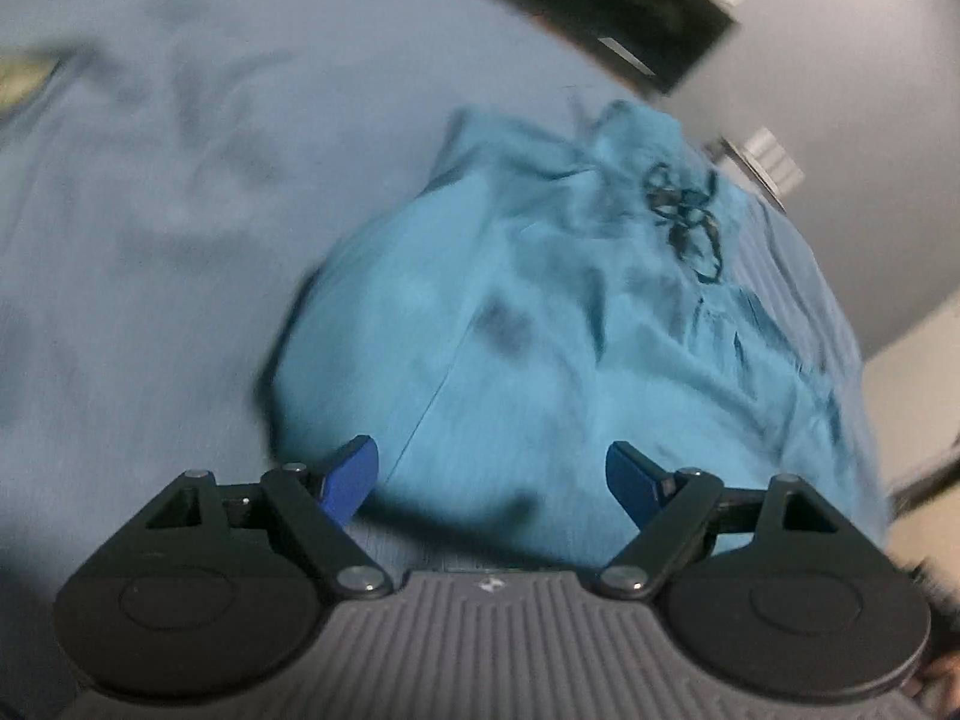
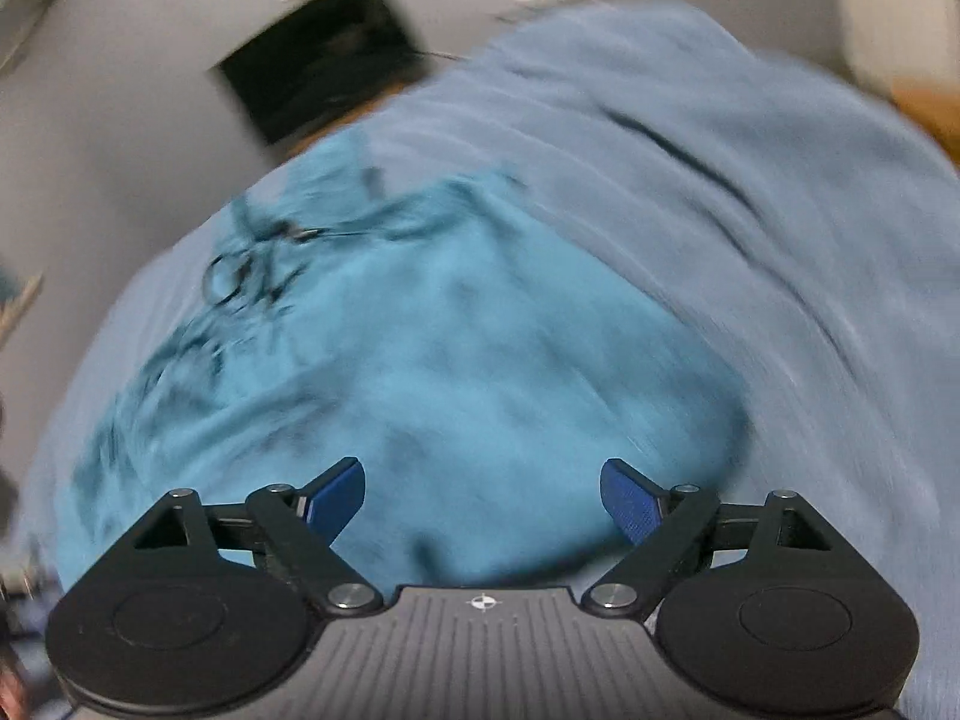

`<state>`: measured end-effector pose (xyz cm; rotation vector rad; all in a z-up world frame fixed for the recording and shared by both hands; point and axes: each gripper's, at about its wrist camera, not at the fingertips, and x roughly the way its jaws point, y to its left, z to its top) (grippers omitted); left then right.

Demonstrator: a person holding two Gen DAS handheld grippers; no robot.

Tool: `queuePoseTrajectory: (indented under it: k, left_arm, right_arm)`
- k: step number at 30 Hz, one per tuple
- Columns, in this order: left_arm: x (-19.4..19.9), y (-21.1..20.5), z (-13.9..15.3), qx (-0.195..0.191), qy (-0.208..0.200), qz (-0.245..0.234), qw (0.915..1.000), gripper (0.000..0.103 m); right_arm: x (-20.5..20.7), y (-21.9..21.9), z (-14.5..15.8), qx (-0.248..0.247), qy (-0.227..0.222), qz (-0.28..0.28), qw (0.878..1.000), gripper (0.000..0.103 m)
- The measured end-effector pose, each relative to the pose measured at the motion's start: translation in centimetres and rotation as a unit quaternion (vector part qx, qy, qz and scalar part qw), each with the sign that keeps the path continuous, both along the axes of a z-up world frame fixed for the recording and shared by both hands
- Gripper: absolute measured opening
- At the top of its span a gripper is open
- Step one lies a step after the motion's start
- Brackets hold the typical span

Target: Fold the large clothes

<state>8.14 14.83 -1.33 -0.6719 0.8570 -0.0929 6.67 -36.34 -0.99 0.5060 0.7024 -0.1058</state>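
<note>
Nearest, left hand-held gripper (image 1: 492, 477): blue pads spread wide, nothing between them, hanging over the near edge of the garment. Right hand-held gripper (image 2: 483, 495): same, pads wide apart and empty, above the cloth and not touching it.

Below both: teal garment (image 1: 540, 324), lying in a rumpled, roughly folded heap on a grey-blue bedsheet (image 1: 150, 180). A dark printed design (image 1: 684, 216) shows near its far end. Creases run across the top layer; edges look uneven.

Beyond: a dark box-like object (image 1: 624, 6) against a pale wall, blurred.

Judgement: a fold looks just laid down and let go; both hands free. Next move calls for picking a fresh pair of edges or corners, pads closing on one layer only, then carrying it over evenly. Blur hides finer detail.
</note>
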Motion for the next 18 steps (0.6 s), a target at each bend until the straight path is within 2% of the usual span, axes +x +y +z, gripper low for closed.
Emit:
queuePoseTrajectory:
  k: [2,3,6,9,12,15,18]
  left_arm:
    - [-0.6,1.0,-0.9,-0.045,0.031,0.016,0.9984,0.083]
    - [-0.5,1.2,-1.2,-0.051,0.041,0.021,0.9977,0.083]
    - [0.0,0.6,-1.8,-0.033,0.060,0.021,0.9974,0.083]
    - [1.0,0.4,-2.4,-0.029,0.054,0.021,0.9979,0.083]
    - [2.2,0.3,-3.5,-0.019,0.063,0.036,0.9972,0.082]
    - [3.0,0.3,-4.3,-0.018,0.055,0.050,0.9971,0.082]
    - [3.5,-0.1,-4.5,-0.008,0.045,0.051,0.9977,0.076]
  right_arm:
    - [-0.7,-1.5,-1.3,0.049,0.020,-0.032,0.998,0.087]
    - [-0.7,-2.0,-1.8,0.070,0.029,-0.041,0.996,0.087]
    - [-0.3,-1.9,-3.1,0.088,0.046,-0.043,0.994,0.087]
    - [0.4,-1.4,-4.2,0.097,0.057,-0.040,0.993,0.086]
    - [1.5,-1.6,-5.5,0.114,0.058,-0.059,0.990,0.086]
    - [2.2,-2.3,-6.8,0.150,0.045,-0.092,0.983,0.085]
    - [2.3,-2.6,-7.3,0.156,0.017,-0.123,0.980,0.074]
